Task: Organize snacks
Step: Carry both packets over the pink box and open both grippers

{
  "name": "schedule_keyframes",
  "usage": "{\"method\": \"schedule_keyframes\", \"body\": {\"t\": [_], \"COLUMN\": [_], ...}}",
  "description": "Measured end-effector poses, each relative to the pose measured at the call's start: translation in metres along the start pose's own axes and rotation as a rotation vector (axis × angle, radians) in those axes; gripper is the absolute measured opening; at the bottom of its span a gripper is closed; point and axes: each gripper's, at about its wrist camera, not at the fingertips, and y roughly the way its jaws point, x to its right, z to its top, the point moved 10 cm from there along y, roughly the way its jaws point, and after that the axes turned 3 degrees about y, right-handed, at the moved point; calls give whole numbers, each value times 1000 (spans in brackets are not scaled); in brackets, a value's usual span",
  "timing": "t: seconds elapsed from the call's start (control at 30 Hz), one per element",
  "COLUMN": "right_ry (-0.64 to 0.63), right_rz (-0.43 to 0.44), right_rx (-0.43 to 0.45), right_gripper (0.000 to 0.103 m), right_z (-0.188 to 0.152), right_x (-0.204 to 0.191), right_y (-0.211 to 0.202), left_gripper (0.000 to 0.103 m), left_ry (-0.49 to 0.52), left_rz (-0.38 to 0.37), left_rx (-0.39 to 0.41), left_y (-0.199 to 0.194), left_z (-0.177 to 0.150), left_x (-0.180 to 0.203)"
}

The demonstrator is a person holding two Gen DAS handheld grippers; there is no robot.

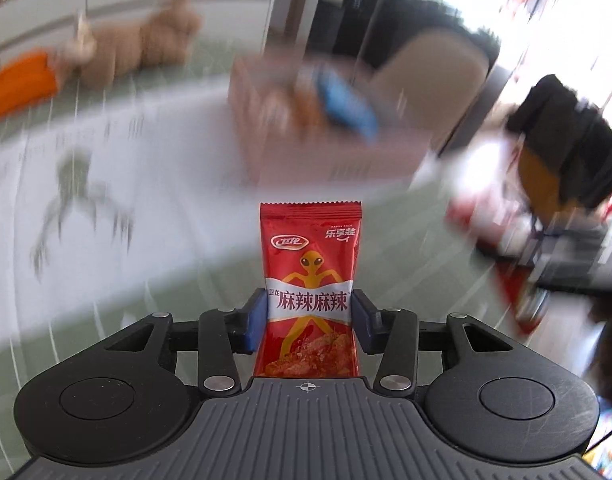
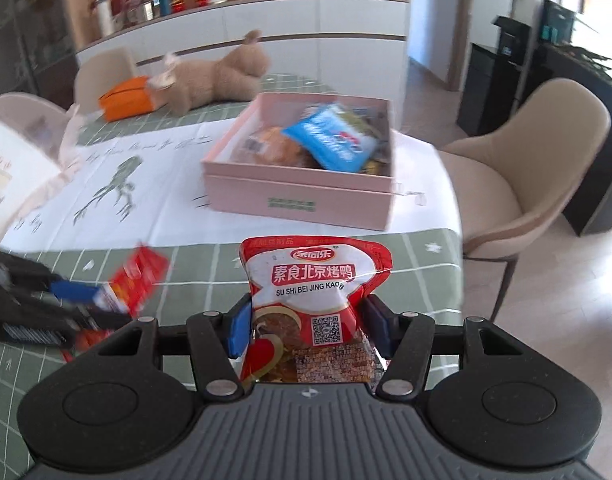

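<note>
The left gripper (image 1: 309, 316) pinches a glossy red foil sachet (image 1: 309, 276) with crimped top edge and an orange alien figure, its blue pads pressed against the white band across the middle; the sachet stands upright between them, off the worktop. The right gripper (image 2: 307, 326) clamps a crinkled red-and-white plastic pouch (image 2: 311, 300) with a QR code and a clear window at its lower half, blue pads squeezing its sides so the film buckles. Ahead on the worktop (image 2: 421, 256), covered in green checked cloth with a white printed sheet, sits a square pink cardboard box (image 2: 298, 196), open and holding a blue packet (image 2: 331, 142) among other wrapped snacks. Behind it lie a fuzzy tan plush toy (image 2: 222, 76) and an orange pouch (image 2: 126, 98)
</note>
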Motion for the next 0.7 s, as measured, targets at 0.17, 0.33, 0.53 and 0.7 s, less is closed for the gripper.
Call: {"method": "schedule_keyframes", "body": {"t": [0.17,0.33,0.53,0.7], "right_ry": [37,51,90,103], "right_rz": [-4,-12,-60,-59], "right_rx": [28,58,32,46], "right_gripper": [58,58,60,60], "right_z": [7,22,25,51], "right_x": [12,10,30,34], "right_y": [-5,-6,-3,6], "left_gripper": [53,59,55,55], "left_ry": [-1,-26,-80,-137], "left_rz": [-49,-7,-47,-65], "left_rx": [166,190,157,142], "left_y": [-15,42,82,58], "left_z": [111,190,166,108], "left_x": [15,1,-21,-37]}}
